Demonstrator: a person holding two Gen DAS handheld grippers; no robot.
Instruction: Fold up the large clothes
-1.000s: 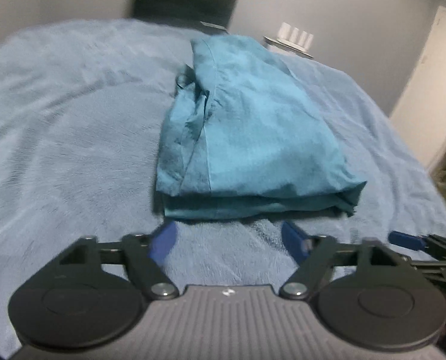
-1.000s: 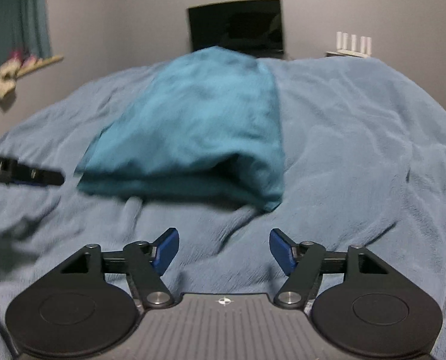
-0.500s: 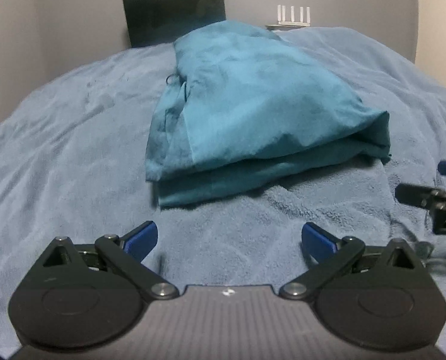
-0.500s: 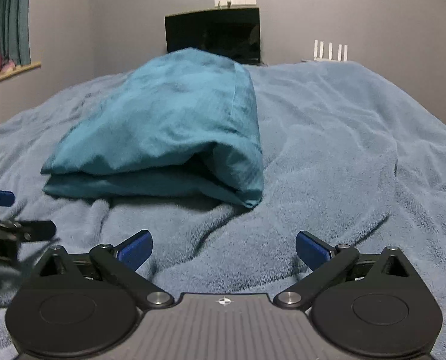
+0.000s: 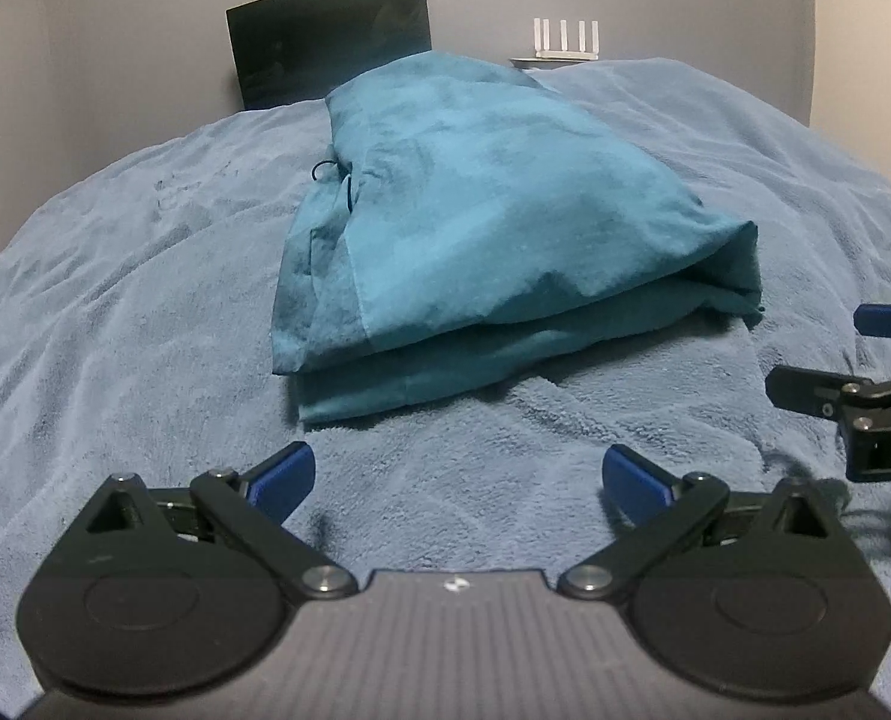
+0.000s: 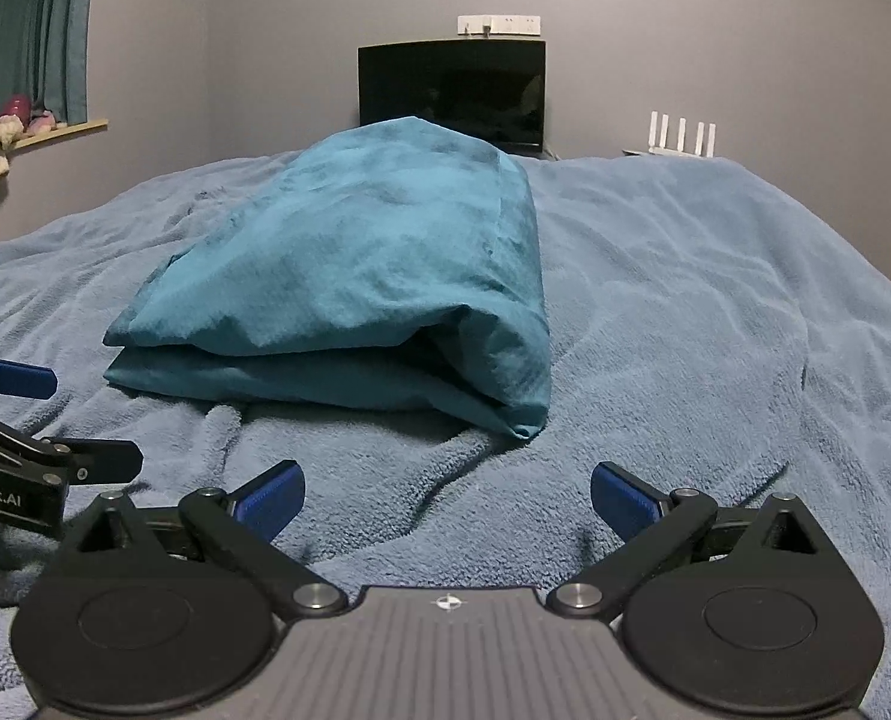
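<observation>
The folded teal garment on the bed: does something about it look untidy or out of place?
Slightly. The teal garment lies folded on the blue blanket, but its layers do not line up: along the left edge lower layers stick out unevenly, and a thin dark cord loop pokes out there. Nothing looks damaged or spilled.
</observation>
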